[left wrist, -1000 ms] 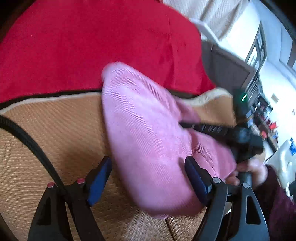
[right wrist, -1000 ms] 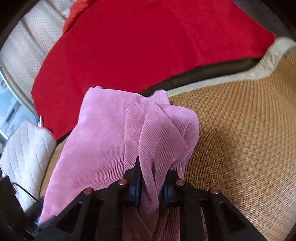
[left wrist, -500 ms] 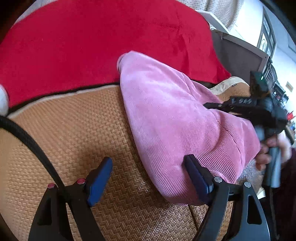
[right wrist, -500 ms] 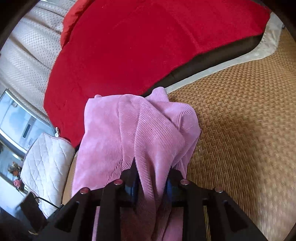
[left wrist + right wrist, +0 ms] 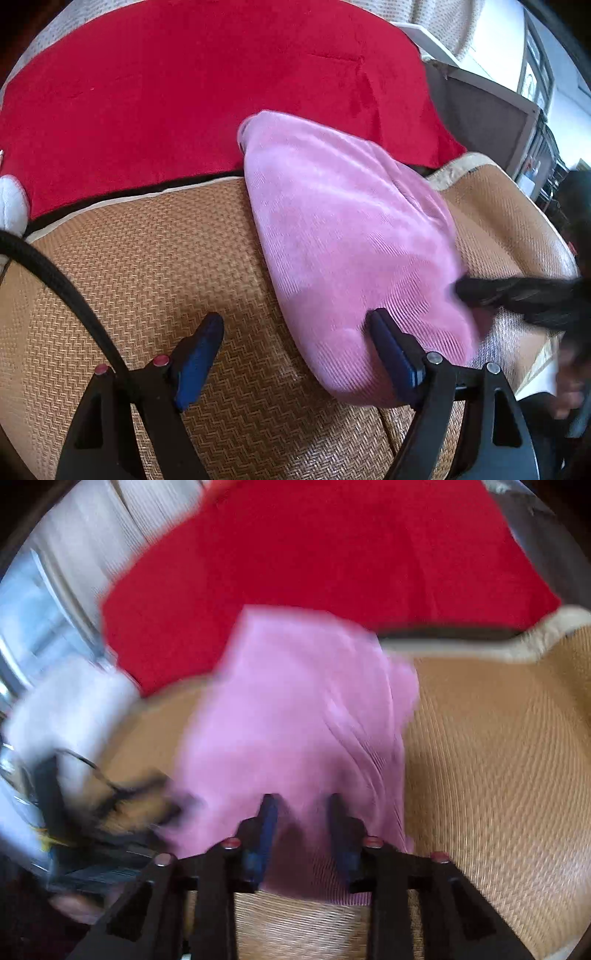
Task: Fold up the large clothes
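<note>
While the pink ribbed corduroy garment is lying bunched in a folded heap on the tan woven rattan mat, both tools are working around its near end. The far tip of the pink garment is reaching up to the edge of the big red fleece blanket that's sitting behind the mat.

The left gripper is hanging with its jaws standing wide apart; one blue pad is just touching the side of the garment, the other is sitting over bare mat, so it isn't clamping anything.

The right gripper is the blurry one. Its jaws have just been narrowing again after loosening, and they're standing a little apart with the near edge of the pink fabric lying between them. Honestly can't tell whether the pads are actually pinching the cloth. In the left camera's view it's just showing as a dark smear poking into the garment's right side.
</note>
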Demonstrator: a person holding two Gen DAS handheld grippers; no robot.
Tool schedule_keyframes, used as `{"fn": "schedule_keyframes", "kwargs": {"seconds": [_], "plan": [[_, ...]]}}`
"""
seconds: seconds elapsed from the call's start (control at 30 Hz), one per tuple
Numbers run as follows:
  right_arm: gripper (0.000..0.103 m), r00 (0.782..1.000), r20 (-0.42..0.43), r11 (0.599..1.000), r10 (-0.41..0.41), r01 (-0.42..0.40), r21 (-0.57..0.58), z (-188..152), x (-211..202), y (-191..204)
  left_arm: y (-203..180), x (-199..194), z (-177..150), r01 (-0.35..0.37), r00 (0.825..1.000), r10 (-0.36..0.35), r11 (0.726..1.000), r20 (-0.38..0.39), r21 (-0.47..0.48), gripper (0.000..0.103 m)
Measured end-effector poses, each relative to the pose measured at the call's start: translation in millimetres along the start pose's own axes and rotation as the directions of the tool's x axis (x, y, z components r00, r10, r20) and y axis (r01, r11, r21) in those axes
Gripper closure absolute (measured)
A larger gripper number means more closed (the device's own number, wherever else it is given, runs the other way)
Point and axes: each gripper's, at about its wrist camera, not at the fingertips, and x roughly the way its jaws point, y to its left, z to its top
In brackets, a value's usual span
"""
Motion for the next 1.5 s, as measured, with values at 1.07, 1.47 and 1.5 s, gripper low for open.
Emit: {"fn": "schedule_keyframes", "kwargs": {"seconds": [1.07, 1.47, 1.5], "plan": [[0.077, 0.993, -0.067, 0.989, 0.095, -0.086, 0.12, 165, 76, -1, 12, -30, 3, -0.024, 1.0, 0.024, 1.0, 0.001, 0.012, 0.021], [0.076, 0.994, -0.022, 0.994, 0.108, -0.107, 0.038, 58, 20, 3, -1, -38, -14, -0.08, 0.997, 0.08, 0.997, 0.022, 0.014, 0.021], [0.076, 0.994, -0.012, 0.993, 0.113, -0.112, 0.043, 54, 18, 3, -3, -38, -15, -0.082, 0.996, 0.082, 0.996, 0.024, 0.016, 0.021]]}}
